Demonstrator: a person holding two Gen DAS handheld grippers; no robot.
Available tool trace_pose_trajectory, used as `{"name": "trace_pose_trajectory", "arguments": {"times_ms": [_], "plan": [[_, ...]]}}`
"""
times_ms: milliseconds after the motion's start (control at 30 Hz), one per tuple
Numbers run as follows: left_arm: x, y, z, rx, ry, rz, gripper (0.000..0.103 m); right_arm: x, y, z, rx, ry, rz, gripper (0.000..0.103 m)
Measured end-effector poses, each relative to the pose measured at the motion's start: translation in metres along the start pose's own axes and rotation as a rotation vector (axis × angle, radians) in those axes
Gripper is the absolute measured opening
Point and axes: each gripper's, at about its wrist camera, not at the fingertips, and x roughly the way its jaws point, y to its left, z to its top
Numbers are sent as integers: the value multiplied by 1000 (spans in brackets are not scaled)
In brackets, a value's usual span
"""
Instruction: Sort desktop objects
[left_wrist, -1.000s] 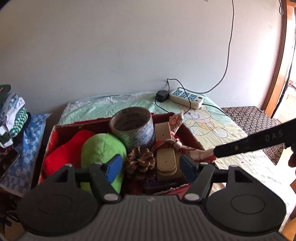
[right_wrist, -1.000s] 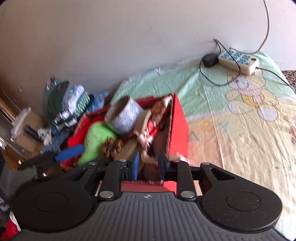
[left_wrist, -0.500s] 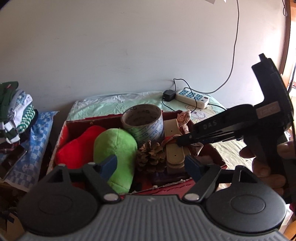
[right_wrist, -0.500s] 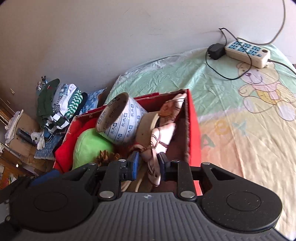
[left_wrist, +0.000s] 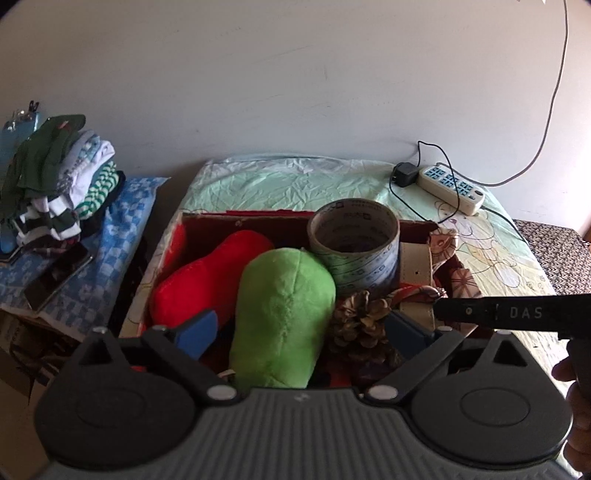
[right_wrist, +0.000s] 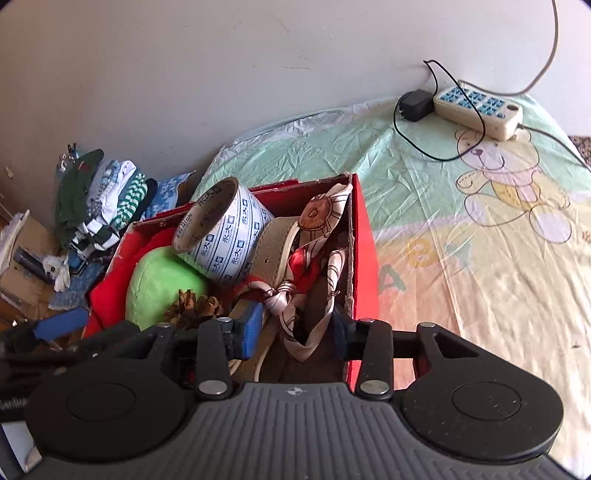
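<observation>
Both grippers hang over the red box (right_wrist: 364, 236), which sits at the bed's left edge and is packed: tape roll (right_wrist: 223, 236) propped against the back wall, red plush (left_wrist: 207, 273) and green plush (left_wrist: 284, 317) on the left, pine cone (left_wrist: 360, 325) in the middle, belt (right_wrist: 271, 243) and scarf (right_wrist: 314, 258) down the right side. As a judgement, the sorting looks far along, since the sheet (right_wrist: 480, 258) around the box carries only the power strip (right_wrist: 478, 107) and its charger; whether more remains outside these views, can't tell. The left gripper (left_wrist: 299, 332) is spread wide and empty, straddling the green plush. The right gripper (right_wrist: 297, 328) now has its fingers apart around the scarf's knot, gripping nothing. Half a second ago those fingers sat close together on the scarf, so it has let go, and its arm hangs lower in the left view.
</observation>
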Motion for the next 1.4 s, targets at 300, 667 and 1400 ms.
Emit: {"name": "trace_pose_trajectory", "arguments": {"times_ms": [300, 667, 1400], "plan": [[-12, -25, 1, 2, 9, 127, 100, -8, 13, 8, -139, 48, -21, 57], [-29, -34, 10, -79, -28, 240, 102, -33, 18, 9, -139, -19, -60, 71], [-41, 16, 13, -48, -76, 201, 102, -41, 69, -16, -62, -129, -304, 92]]}}
